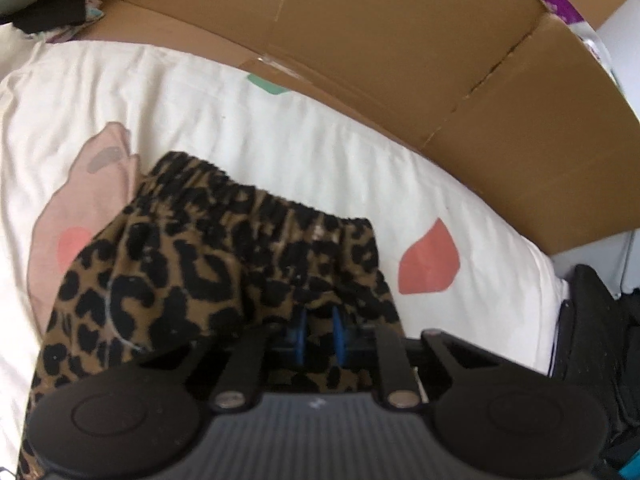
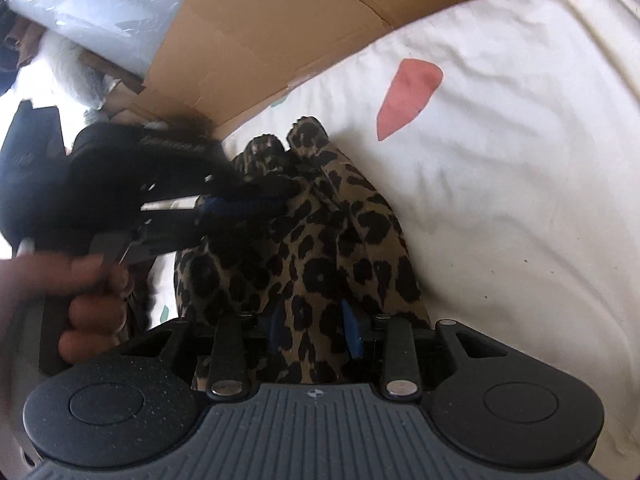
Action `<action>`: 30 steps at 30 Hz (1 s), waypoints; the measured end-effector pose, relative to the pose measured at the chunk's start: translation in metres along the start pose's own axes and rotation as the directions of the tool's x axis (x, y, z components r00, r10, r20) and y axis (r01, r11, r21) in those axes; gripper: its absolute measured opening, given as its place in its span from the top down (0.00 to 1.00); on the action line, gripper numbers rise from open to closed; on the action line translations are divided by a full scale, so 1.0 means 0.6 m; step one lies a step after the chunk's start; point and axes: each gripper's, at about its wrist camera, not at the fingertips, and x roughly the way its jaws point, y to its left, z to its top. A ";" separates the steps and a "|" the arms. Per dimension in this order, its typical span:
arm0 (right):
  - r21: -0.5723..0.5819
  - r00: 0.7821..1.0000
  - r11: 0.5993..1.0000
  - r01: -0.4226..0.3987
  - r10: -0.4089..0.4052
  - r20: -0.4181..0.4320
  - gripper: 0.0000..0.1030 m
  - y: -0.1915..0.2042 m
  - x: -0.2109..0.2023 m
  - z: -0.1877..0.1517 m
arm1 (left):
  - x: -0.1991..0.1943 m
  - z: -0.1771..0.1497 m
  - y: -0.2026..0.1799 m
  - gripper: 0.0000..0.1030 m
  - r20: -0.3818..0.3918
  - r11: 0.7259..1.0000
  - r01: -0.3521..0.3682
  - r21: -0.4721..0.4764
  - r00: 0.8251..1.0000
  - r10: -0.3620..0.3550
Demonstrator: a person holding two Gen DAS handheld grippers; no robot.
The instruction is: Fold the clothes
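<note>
The leopard-print shorts (image 1: pixel 224 256) lie bunched on a cream sheet (image 1: pixel 200 92), their gathered elastic waistband (image 1: pixel 256 192) at the far end from both grippers and their long axis running away from the fingers toward it. The left gripper (image 1: pixel 322 334) has a fold of the cloth pinched between its blue pads (image 1: pixel 339 336), which stand close together on it. The right gripper (image 2: pixel 316 326) sits lower along the same garment, with fabric heaped between its blue fingers (image 2: pixel 352 330); they stand wider apart, and I cannot tell whether they actually press on the cloth. In the right view the left gripper reaches in from the side, nearer the waistband, so I judge it the leading hand for the next fold.

The cloth is thin, soft and floppy, likely to sag. The sheet is wrinkled, printed with coral petal shapes (image 1: pixel 430 260). A stiff brown cardboard panel (image 1: pixel 400 40) stands just behind the bed.
</note>
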 end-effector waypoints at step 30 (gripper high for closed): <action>-0.375 0.992 0.924 0.074 -0.030 0.122 1.00 0.101 -0.045 -0.021 | 0.018 -0.031 -0.023 0.78 -0.143 0.989 -0.040 0.144 0.988 0.061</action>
